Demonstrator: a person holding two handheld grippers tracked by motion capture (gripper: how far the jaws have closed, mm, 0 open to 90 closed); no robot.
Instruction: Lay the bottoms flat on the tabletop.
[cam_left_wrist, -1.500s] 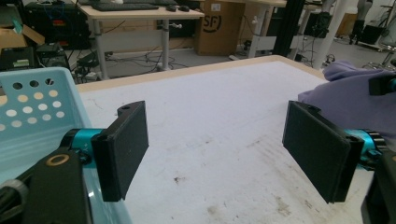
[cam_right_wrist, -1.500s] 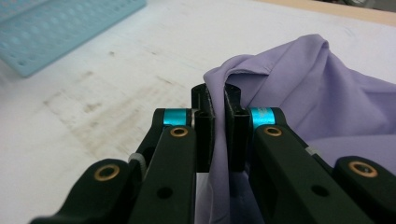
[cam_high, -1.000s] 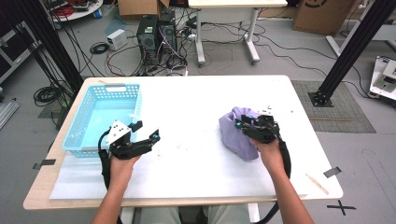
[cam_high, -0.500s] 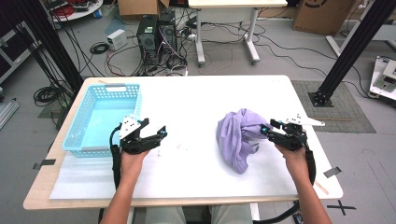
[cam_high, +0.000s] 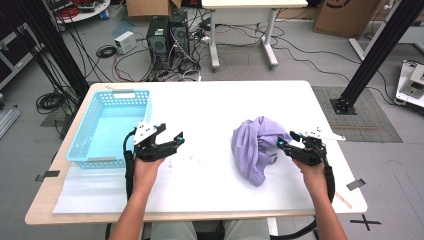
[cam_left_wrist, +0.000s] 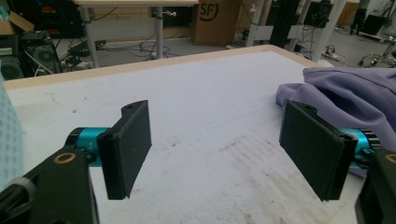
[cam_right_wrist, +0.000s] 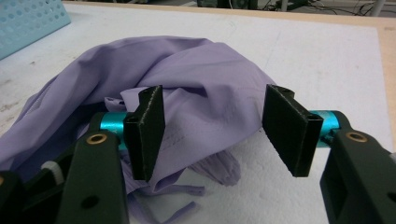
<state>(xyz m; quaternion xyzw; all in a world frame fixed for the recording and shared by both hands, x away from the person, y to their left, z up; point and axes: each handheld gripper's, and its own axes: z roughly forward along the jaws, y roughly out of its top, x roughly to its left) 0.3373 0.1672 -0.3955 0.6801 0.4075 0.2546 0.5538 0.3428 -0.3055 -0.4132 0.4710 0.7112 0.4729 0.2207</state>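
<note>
A light blue basket (cam_high: 107, 127) w/ holes in its sides sits on the left part of the white table (cam_high: 210, 107) – nothing shows inside it. On the floor behind the table are 2 dark computer boxes (cam_high: 167, 35), a mess of black cables (cam_high: 172, 62), a small white box (cam_high: 125, 41) and a white desk (cam_high: 242, 30) – plus a brown cardboard box (cam_high: 345, 17) far right. A black X of tape (cam_high: 365, 221) is on the floor, bottom right.
</note>
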